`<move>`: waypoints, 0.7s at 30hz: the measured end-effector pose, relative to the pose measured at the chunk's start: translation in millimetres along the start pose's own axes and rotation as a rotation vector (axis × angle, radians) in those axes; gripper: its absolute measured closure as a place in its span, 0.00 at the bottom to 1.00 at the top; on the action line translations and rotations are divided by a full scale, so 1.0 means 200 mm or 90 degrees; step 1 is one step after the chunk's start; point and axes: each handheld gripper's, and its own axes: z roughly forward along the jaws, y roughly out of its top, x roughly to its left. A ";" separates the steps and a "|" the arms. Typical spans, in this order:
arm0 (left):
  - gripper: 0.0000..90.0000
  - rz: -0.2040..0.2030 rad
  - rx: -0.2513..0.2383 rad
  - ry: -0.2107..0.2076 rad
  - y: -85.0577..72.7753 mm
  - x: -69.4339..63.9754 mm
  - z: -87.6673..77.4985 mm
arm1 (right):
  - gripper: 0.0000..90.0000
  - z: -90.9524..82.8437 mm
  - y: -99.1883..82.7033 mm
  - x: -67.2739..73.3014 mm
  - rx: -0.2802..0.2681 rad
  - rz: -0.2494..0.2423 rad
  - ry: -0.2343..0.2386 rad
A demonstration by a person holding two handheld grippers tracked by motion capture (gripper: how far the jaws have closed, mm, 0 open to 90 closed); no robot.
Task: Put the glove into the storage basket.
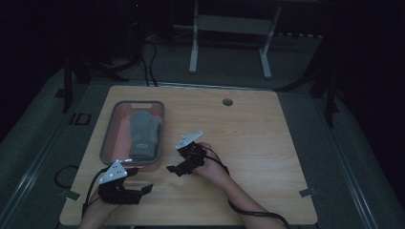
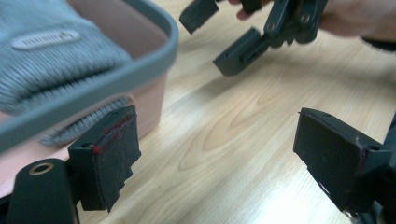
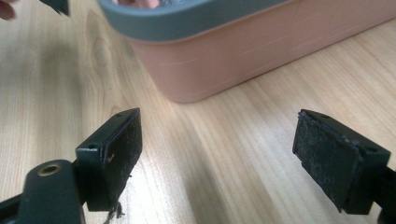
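Both grippers — left gripper point(image 1: 143, 190) and right gripper point(image 1: 172, 169) — gape wide, holding nothing. The grey mitten point(image 1: 144, 135) lies in the pink tray point(image 1: 108, 128) at ten o'clock — likely soft, light; pinch its cuff.

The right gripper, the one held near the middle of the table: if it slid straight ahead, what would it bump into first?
Probably the pink tub: the right gripper points its open jaws across bare wood toward the tub's side wall, though depth is hard to judge.
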 end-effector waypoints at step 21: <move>0.16 -0.027 0.016 0.016 -0.14 0.04 0.07 | 0.16 0.07 -0.16 0.00 -0.014 -0.015 0.010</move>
